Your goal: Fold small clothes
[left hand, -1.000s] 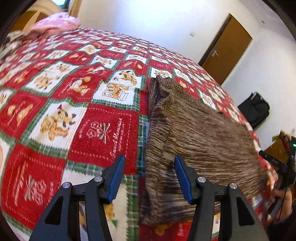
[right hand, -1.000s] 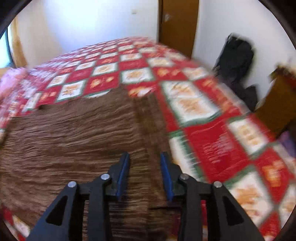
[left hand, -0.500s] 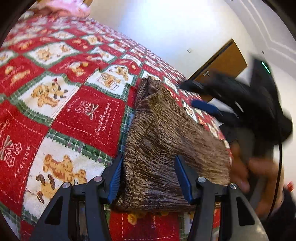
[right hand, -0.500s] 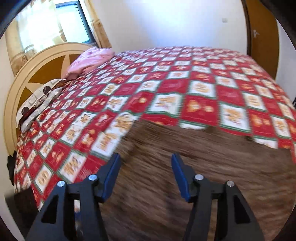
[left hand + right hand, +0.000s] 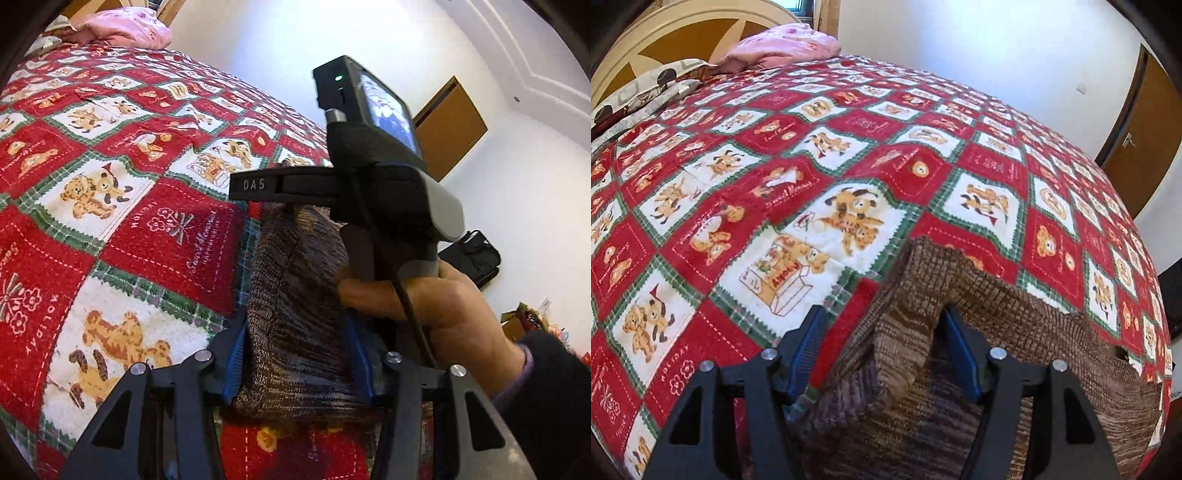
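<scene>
1. Brown knit garment (image 5: 295, 314) lay folded on bed quilt (image 5: 110, 206), red and white teddy-bear patchwork; seen again in right wrist view (image 5: 1015, 332) at 5 o'clock of frame.
2. Left gripper (image 5: 295, 358) at 6 o'clock: fingers (image 5: 232, 354) spread wide, straddling near end of garment, not clamped on it.
3. Right gripper (image 5: 886, 350) at 6 o'clock: fingers (image 5: 809, 343) parted, a raised fold of the knit standing between them; contact with the blue pads could not be told.
4. Right hand (image 5: 424, 306) held right gripper's handle, seen in left wrist view at 3 o'clock, over the garment.
5. Pink pillow (image 5: 783, 46) at 11 o'clock by headboard (image 5: 665, 33); brown door (image 5: 1145, 147) at 2 o'clock.
</scene>
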Demonstrator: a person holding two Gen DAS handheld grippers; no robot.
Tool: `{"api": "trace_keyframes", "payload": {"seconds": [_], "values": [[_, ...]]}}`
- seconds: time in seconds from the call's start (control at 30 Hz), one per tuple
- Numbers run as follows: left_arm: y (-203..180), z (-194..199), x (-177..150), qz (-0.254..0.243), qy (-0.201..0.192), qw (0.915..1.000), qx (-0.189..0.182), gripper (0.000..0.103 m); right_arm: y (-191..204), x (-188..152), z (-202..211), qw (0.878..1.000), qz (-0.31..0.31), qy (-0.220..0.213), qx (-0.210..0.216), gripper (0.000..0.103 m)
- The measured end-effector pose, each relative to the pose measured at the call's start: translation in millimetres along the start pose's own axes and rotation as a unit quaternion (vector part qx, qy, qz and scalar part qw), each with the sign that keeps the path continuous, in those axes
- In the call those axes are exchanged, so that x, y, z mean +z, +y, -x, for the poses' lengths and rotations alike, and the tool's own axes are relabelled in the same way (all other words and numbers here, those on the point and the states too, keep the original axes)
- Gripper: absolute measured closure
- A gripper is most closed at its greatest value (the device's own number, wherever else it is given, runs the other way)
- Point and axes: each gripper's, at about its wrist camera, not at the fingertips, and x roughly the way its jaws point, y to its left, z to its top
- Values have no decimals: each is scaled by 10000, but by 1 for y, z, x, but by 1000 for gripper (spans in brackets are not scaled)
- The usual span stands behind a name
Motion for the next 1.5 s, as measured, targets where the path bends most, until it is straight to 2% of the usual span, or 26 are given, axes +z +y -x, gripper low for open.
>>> {"api": "trace_keyframes", "payload": {"seconds": [0.07,0.13,0.17,0.2,0.33,0.43,0.5,0.63,0.73,0.8,0.9,1.07,1.27,1.5], "values": [[-1,-1,0,-51,3,10000,32,55,1,2,-3,9996,273,120,23,35],[-2,-4,1,-106,24,9999,90,63,6,7,-5,9982,525,271,-31,38],[-2,-5,1,-94,50,9999,84,75,7,9,-6,9980,541,332,-30,42],[0,-7,1,-43,117,9999,37,86,7,10,-6,9979,523,370,20,50],[4,-9,2,99,179,9998,-28,91,3,7,-5,9984,495,274,-69,78],[-6,-7,2,-127,168,9997,124,93,-18,5,0,9991,-7,231,345,85],[-15,-4,4,-354,112,9990,236,94,-36,4,3,9956,-466,219,787,86],[-39,8,8,-801,-46,9965,223,94,-68,-2,15,9791,-1278,128,1575,87],[-62,12,6,-1219,-116,9924,156,94,-95,-9,31,9579,-1877,-77,2171,87],[-78,14,4,-1514,-135,9883,86,95,-116,-15,45,9458,-2193,-256,2384,87],[-102,13,2,-1798,-133,9835,-127,95,-145,-27,68,9365,-2436,-517,2468,87],[-146,6,-10,-2262,19,9730,-458,95,-197,-53,95,9243,-2841,-662,2463,87],[-192,-14,-24,-2725,261,9584,-804,95,-261,-95,121,9181,-3178,-806,2227,87],[-230,-52,-46,-3014,604,9464,-991,95,-321,-144,126,9093,-3571,-833,1966,87]]}}
